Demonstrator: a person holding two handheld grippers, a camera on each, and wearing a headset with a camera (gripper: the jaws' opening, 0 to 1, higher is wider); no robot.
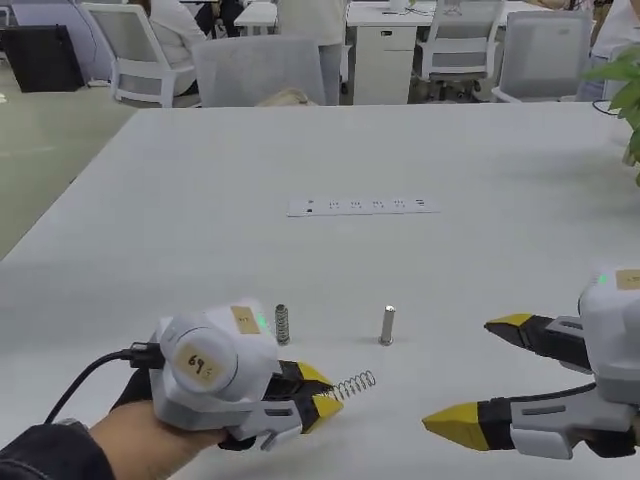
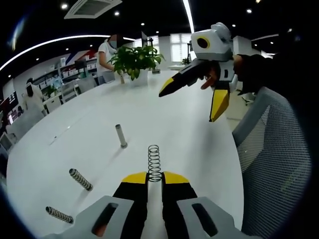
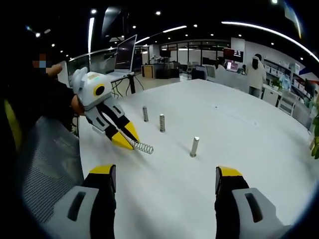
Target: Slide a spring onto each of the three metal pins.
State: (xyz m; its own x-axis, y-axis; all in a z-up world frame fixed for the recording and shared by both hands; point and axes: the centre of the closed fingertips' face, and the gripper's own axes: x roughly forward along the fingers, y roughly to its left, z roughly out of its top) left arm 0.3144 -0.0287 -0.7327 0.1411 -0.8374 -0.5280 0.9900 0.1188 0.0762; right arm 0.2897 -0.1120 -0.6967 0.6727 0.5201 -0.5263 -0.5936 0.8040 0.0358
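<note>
My left fingers (image 2: 133, 178): pinching the spring (image 2: 154, 162) by one end.
My right fingers (image 1: 455, 418): wide, empty.
Last bare pin (image 1: 387, 325): upright, just far-right of the spring.
My step: tip it upright, centre the coil over the pin, lower straight.

The left gripper (image 1: 328, 400), near left, and the right gripper (image 1: 458, 372), near right, have white bodies and black jaws with yellow ends. The left one bears a pale yellow label. The spring (image 1: 355, 384) and the bare pin (image 1: 387, 325) are silver. The table (image 1: 400, 150) is pale grey-white. The plant (image 1: 625, 95), far right, is green.
</note>
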